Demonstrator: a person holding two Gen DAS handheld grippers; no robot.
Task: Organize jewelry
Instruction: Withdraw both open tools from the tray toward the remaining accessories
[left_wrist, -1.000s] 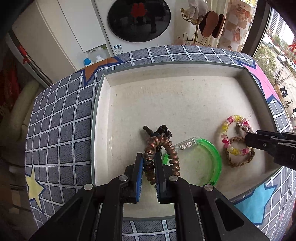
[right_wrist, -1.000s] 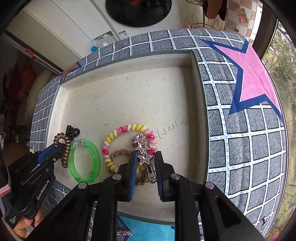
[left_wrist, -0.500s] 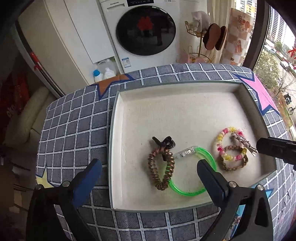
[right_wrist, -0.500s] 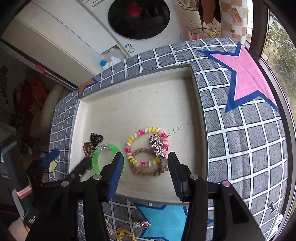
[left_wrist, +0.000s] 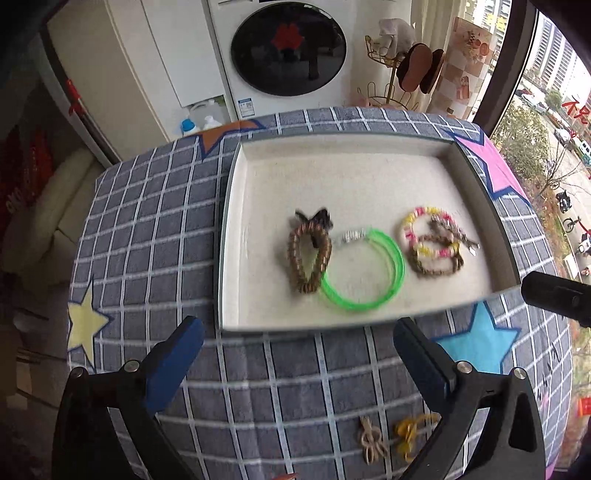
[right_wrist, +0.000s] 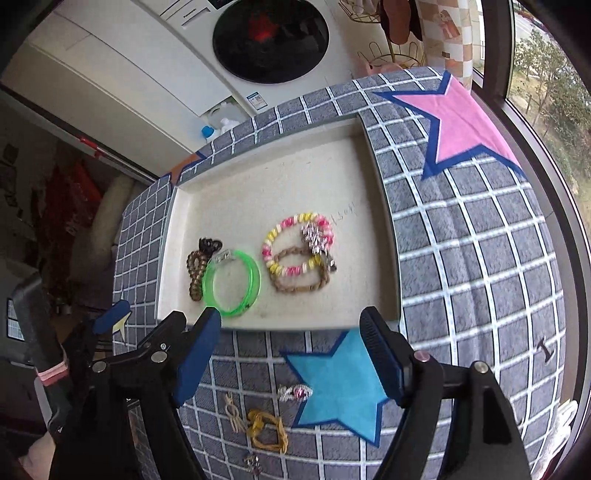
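Jaws on your left hand-held gripper (left_wrist: 297, 362) stand wide apart and empty; those on your right hand-held gripper (right_wrist: 290, 350) are opening, nothing between them, so neither grips anything. Both hang over the near cloth-covered surface (right_wrist: 480, 277), short of the tray (left_wrist: 236, 229). Inside it, coil tie (left_wrist: 308, 258), green bangle (left_wrist: 369, 273) and beaded bracelets (left_wrist: 432, 240) lie grouped, seemingly sorted. Loose pieces (right_wrist: 258, 421) wait near you, likely next.

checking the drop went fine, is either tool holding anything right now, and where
Nothing is held. The left tool is open and empty; the right tool is opening, nothing between its jaws.
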